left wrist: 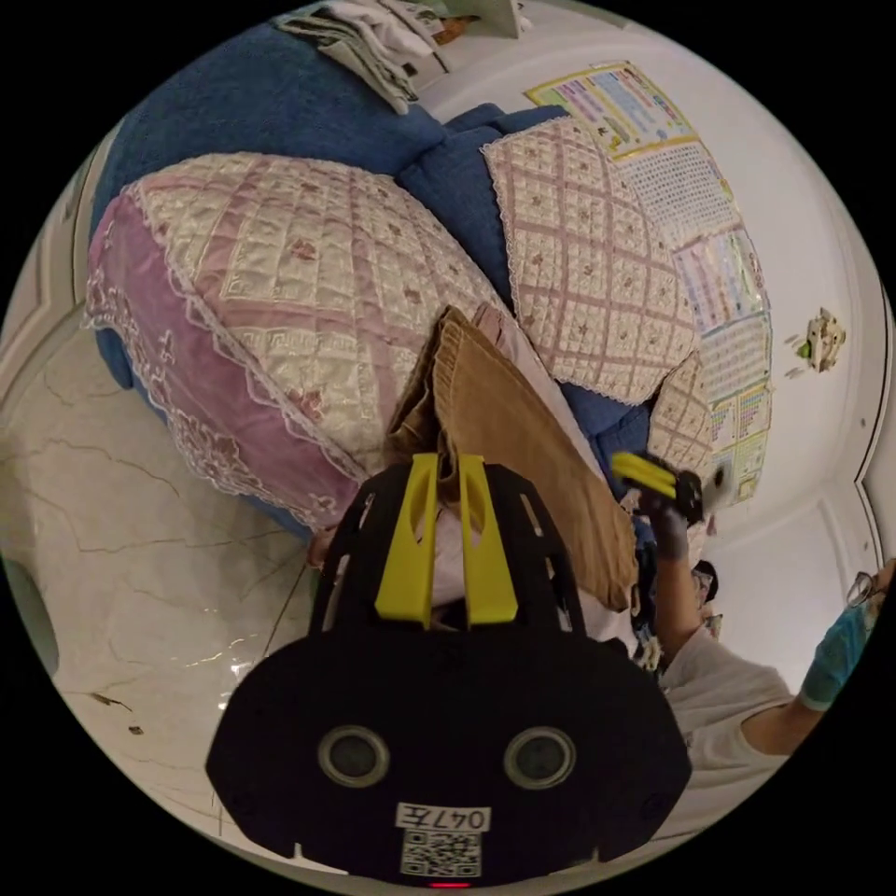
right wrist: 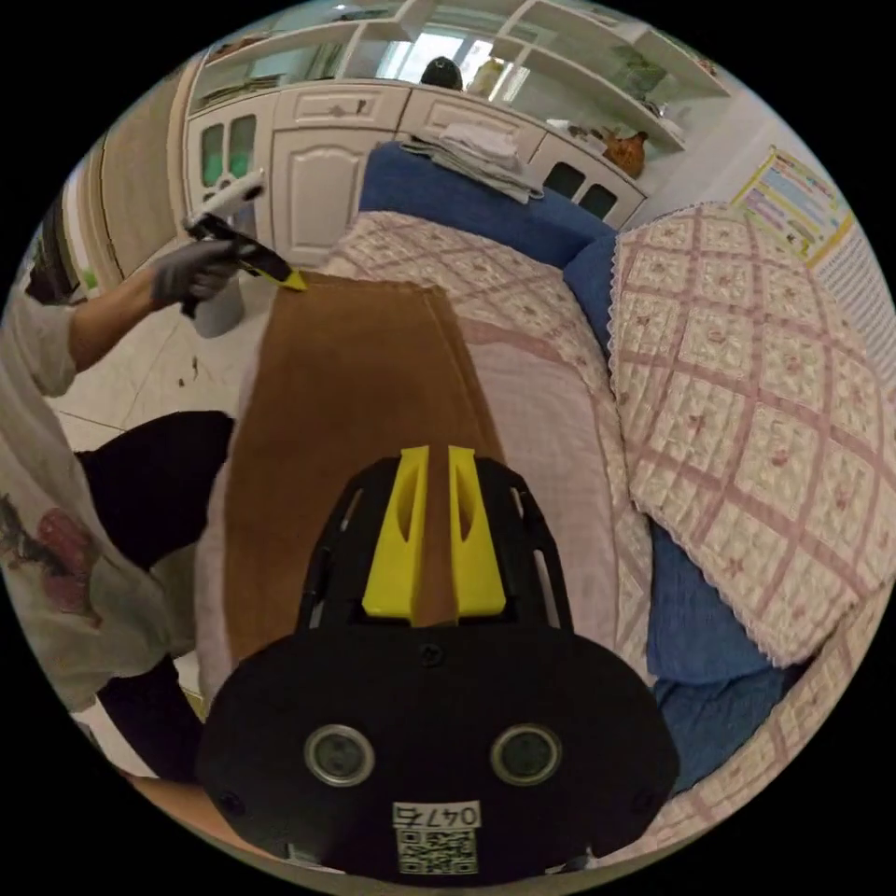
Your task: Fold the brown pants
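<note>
Both our grippers, left gripper (left wrist: 447,467) and right gripper (right wrist: 428,457), pinch the brown pants (right wrist: 345,411), stretched mid-frame over the sofa (right wrist: 747,392); folds remain.

Left gripper view sits just behind the left tongs (left wrist: 447,462), close to the brown pants (left wrist: 523,439), facing along the sofa (left wrist: 280,103) twd the wall. Right gripper view looks the opposite way, twd the cupboards (right wrist: 308,140). Both share pants, sofa, and each other's tongs.
</note>
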The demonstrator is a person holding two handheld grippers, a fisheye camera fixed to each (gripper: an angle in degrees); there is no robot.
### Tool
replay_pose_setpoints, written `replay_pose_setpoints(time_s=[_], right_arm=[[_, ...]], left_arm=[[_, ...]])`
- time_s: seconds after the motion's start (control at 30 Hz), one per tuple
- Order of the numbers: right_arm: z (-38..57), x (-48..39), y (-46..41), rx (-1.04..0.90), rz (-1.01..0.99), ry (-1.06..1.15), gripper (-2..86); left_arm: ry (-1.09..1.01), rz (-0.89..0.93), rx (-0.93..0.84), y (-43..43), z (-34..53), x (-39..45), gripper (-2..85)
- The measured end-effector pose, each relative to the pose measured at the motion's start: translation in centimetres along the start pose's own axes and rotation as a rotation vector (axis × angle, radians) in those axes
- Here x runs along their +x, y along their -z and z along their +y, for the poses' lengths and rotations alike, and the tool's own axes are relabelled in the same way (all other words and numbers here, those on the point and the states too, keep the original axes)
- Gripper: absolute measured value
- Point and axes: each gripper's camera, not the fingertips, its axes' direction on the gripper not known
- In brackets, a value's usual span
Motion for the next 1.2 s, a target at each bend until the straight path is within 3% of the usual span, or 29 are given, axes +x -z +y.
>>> replay_pose_setpoints(time_s=[0.17, 0.37, 0.67, 0.83, 1.03, 1.2], right_arm=[[-3.5, 3.5, -10.7, -0.102, -0.117, 0.011, 2.4], [-4.7, 3.4, -16.6, -0.141, -0.222, 0.007, 0.4], [-6.1, 0.3, -18.4, -0.058, 0.000, 0.004, -0.7], [-6.5, -1.1, -23.4, -0.121, -0.014, -0.043, -0.2], [-6.8, -2.5, -24.6, -0.118, 0.080, -0.233, 4.1], [-7.8, -9.9, -19.5, 0.166, 0.000, -0.135, 3.9]], left_arm=[[-0.105, -0.134, -0.009, 4.3, 0.4, 4.6, 4.1], [-0.213, -0.235, 0.014, 9.7, 1.3, 10.5, 0.4], [-0.350, -0.370, 0.058, 15.9, 0.3, 18.9, -0.9], [-0.260, -0.370, -0.037, 15.5, -0.1, 16.3, -0.8], [-0.121, -0.333, 0.003, 20.0, -0.3, 13.3, 2.0], [-0.091, -0.156, 0.137, 28.4, 4.3, 14.0, 4.9]])
